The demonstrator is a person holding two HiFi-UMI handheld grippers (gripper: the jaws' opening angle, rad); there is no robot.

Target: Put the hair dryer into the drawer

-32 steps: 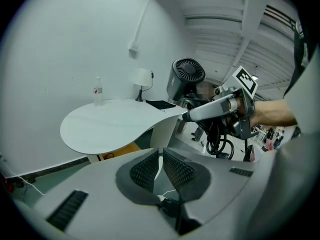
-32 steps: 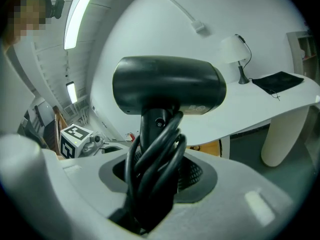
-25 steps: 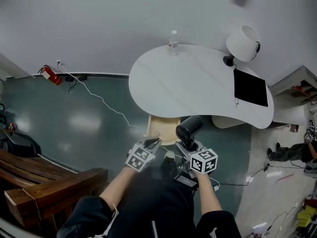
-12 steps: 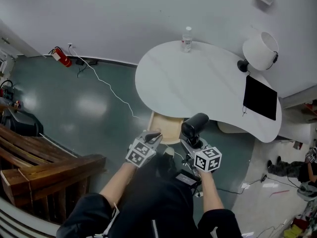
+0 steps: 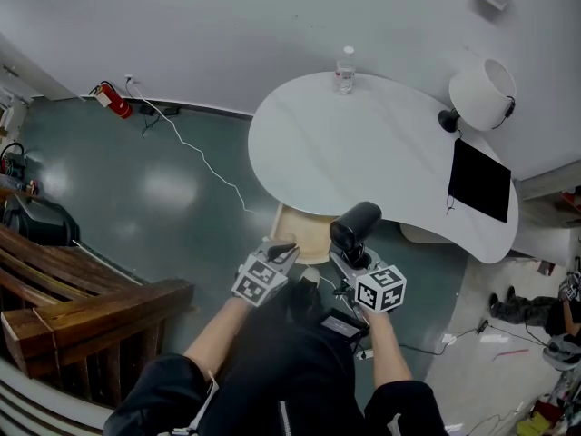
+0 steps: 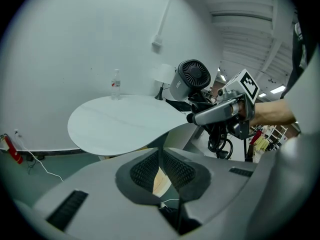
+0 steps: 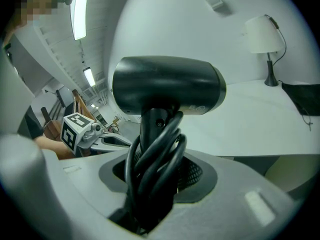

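The black hair dryer (image 5: 356, 223) stands upright in my right gripper (image 5: 349, 260), just right of the open light-wood drawer (image 5: 295, 234) under the white table (image 5: 363, 143). In the right gripper view the gripper (image 7: 155, 179) is shut on the dryer's (image 7: 167, 86) handle and the cord coiled round it. My left gripper (image 5: 283, 251) hovers at the drawer's near edge. Its jaws (image 6: 161, 166) are shut with nothing between them, and a strip of the drawer (image 6: 159, 181) shows behind them. The left gripper view also shows the dryer (image 6: 192, 79) and the right gripper (image 6: 220, 111) to the right.
On the table stand a water bottle (image 5: 344, 69), a white lamp (image 5: 481, 94) and a black flat pad (image 5: 478, 182). A wooden bench (image 5: 82, 307) is at the left. A white cable (image 5: 204, 166) runs across the green floor from a fire extinguisher (image 5: 112, 101).
The head view has swung, so the table sits further right. Both grippers have crept slightly toward the drawer. The hair dryer stays gripped in the right one.
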